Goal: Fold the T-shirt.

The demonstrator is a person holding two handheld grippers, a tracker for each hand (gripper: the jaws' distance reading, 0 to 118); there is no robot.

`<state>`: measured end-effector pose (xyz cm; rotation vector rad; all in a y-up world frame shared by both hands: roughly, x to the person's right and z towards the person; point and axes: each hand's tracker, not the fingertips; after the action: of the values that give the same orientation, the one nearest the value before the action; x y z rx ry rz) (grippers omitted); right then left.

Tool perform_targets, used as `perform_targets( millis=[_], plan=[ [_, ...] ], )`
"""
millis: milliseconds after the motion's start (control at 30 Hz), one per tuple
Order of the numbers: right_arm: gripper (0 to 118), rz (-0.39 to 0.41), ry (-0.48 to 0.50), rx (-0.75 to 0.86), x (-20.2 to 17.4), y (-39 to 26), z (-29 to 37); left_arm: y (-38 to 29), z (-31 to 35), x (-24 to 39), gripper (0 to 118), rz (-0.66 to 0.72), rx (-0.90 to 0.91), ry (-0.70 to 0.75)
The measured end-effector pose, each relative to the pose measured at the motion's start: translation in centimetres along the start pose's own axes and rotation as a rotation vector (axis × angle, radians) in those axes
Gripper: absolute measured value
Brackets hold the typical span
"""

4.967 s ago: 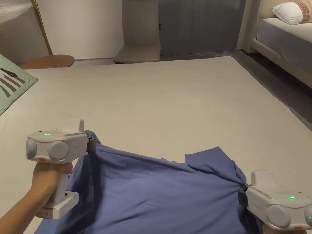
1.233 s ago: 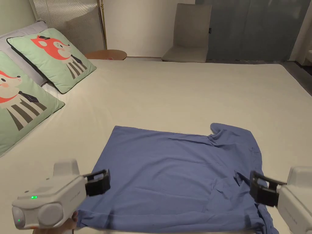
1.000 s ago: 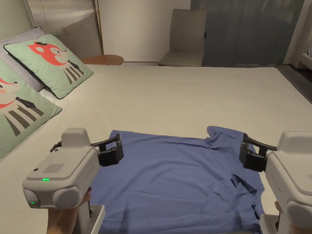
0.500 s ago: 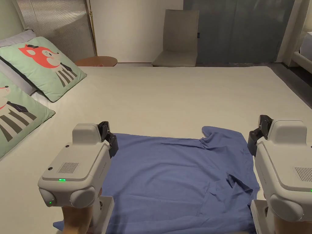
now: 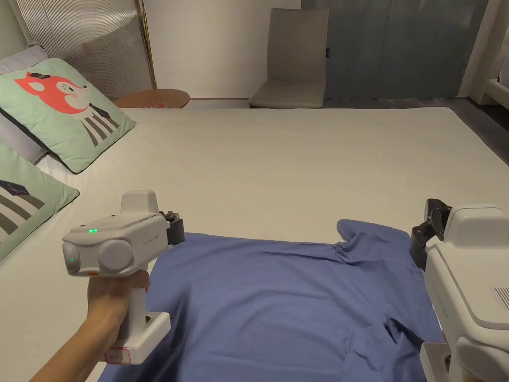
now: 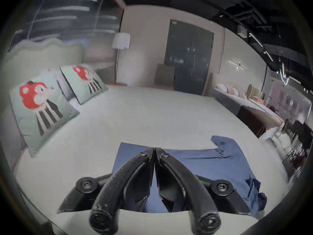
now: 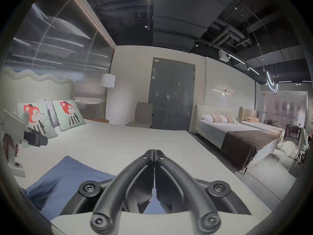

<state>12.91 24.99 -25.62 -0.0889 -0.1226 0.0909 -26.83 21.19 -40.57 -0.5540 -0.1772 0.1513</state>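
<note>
A blue T-shirt (image 5: 278, 303) lies spread flat on the cream bed (image 5: 298, 164), with one sleeve (image 5: 368, 236) bunched at its far right. A hand holds my left gripper (image 5: 176, 231) in the air over the shirt's far left corner. In the left gripper view its jaws (image 6: 154, 151) are pressed together with nothing between them, and the T-shirt (image 6: 203, 162) lies below. My right gripper (image 5: 433, 211) hovers by the shirt's right side. In the right gripper view it (image 7: 154, 153) is shut and empty, above the T-shirt (image 7: 67, 174). The left gripper (image 7: 36, 139) shows farther off at the left.
Two green fox-print pillows (image 5: 64, 109) lean at the head of the bed on the left. Behind the bed stand a round wooden side table (image 5: 151, 98) and a beige chair (image 5: 293, 59). The bed's right edge (image 5: 489, 149) drops to a dark floor. Another bed (image 7: 237, 133) stands beyond.
Five seconds ago both grippers held the shirt stretched by its edges. They have since let go and risen, the shirt lies flat, and the jaws, open a second ago, are now shut.
</note>
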Motion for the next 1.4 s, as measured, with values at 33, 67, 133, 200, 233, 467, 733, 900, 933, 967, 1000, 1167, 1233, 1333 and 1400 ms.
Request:
perform_targets(
  millis=[33,67,133,200,233,467,733,900,933,967,1000,1167,1233,1333,1400],
  plan=[
    [1,0.000,0.000,-0.006,0.0,0.0,-0.7,0.6,-1.6,-0.6,0,-0.002,-0.030,0.013],
    [1,0.000,0.000,-0.009,0.0,-0.1,-1.5,1.3,-3.2,-1.1,0,-0.013,-0.049,0.023],
    [1,0.003,0.000,-0.019,-0.1,-0.3,-3.2,2.2,-6.4,-1.9,0,-0.076,-0.091,0.051],
    [1,0.009,-0.004,-0.033,0.0,-1.3,-5.5,3.0,-9.4,-2.8,0,-0.068,-0.158,0.044],
    [1,0.011,-0.007,-0.039,0.0,-1.4,-6.2,3.1,-10.9,-3.2,0,-0.073,-0.174,0.044],
    [1,0.029,-0.024,-0.085,0.4,-3.6,-10.5,2.8,-19.8,-6.3,96,-0.091,-0.377,0.115],
    [1,0.044,-0.028,-0.150,1.0,-6.4,-12.7,0.5,-23.0,-6.0,40,-0.091,-0.439,0.117],
    [1,0.039,-0.027,-0.186,1.7,-6.4,-12.8,-0.7,-22.7,-4.3,10,-0.163,-0.424,0.135],
    [1,0.036,-0.028,-0.197,1.8,-6.9,-13.2,-0.6,-22.4,-4.0,4,-0.163,-0.424,0.129],
    [1,0.029,-0.027,-0.212,2.1,-7.2,-13.6,-0.6,-22.1,-3.7,4,-0.184,-0.405,0.157],
    [1,0.015,-0.025,-0.231,2.6,-7.3,-14.0,-0.2,-22.0,-3.8,4,-0.204,-0.400,0.149],
    [5,-0.071,-0.015,-0.422,5.7,-7.5,-18.5,1.5,-18.9,-3.7,4,-0.182,-0.329,0.131],
    [56,-0.133,-0.009,-0.533,7.6,-8.9,-21.7,2.1,-17.4,-3.6,4,-0.177,-0.302,0.104],
    [108,-0.156,-0.014,-0.672,8.8,-11.2,-25.3,3.0,-15.8,-3.4,4,-0.186,-0.270,0.073],
    [106,-0.218,-0.032,-0.728,8.9,-11.7,-25.9,3.4,-15.0,-3.0,4,-0.190,-0.252,0.057]
  ],
)
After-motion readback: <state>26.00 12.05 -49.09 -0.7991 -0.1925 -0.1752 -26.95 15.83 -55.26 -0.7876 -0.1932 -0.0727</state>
